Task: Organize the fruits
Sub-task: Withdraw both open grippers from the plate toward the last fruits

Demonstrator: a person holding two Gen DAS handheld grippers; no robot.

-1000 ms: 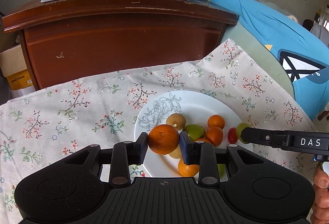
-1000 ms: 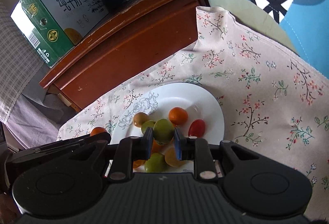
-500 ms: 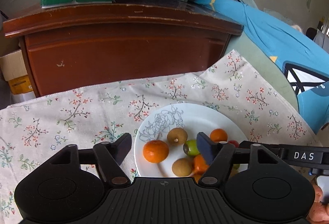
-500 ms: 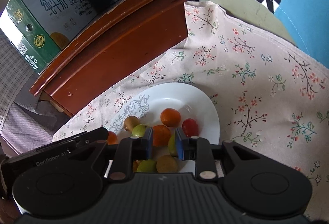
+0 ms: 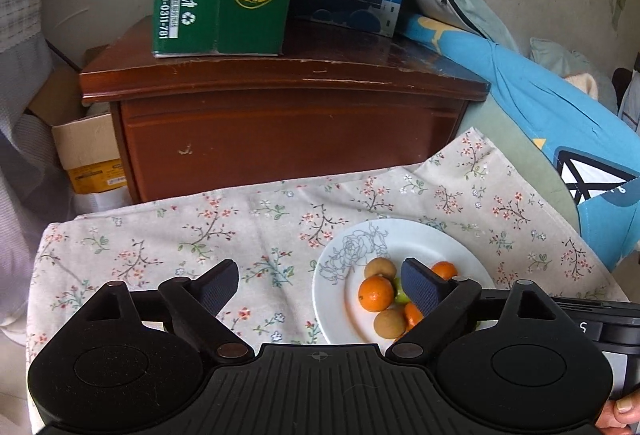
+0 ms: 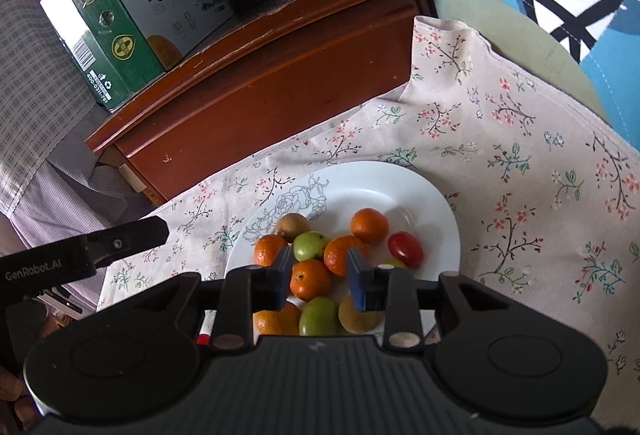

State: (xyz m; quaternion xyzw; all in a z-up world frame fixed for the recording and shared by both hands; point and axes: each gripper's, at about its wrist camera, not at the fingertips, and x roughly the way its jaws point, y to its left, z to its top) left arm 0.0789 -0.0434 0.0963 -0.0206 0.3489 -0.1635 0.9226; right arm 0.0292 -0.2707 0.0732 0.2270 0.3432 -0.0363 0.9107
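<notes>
Right wrist, oranges (image 6: 311,277), green fruits (image 6: 310,245), plate (image 6: 420,191)

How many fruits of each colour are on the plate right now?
Orange fruits: 5
Green fruits: 3, one mostly hidden
Brown fruits: 2
Red fruit: 1
Total: 11 visible on the white plate

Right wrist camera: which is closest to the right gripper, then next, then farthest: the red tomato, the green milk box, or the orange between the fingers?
From the right gripper, whose jaws are opening with nothing pressed between them:
1. The orange, on the white plate, right between the fingers.
2. The red tomato, farther right on the plate.
3. The green milk box, up on the wooden cabinet, far left.
</notes>
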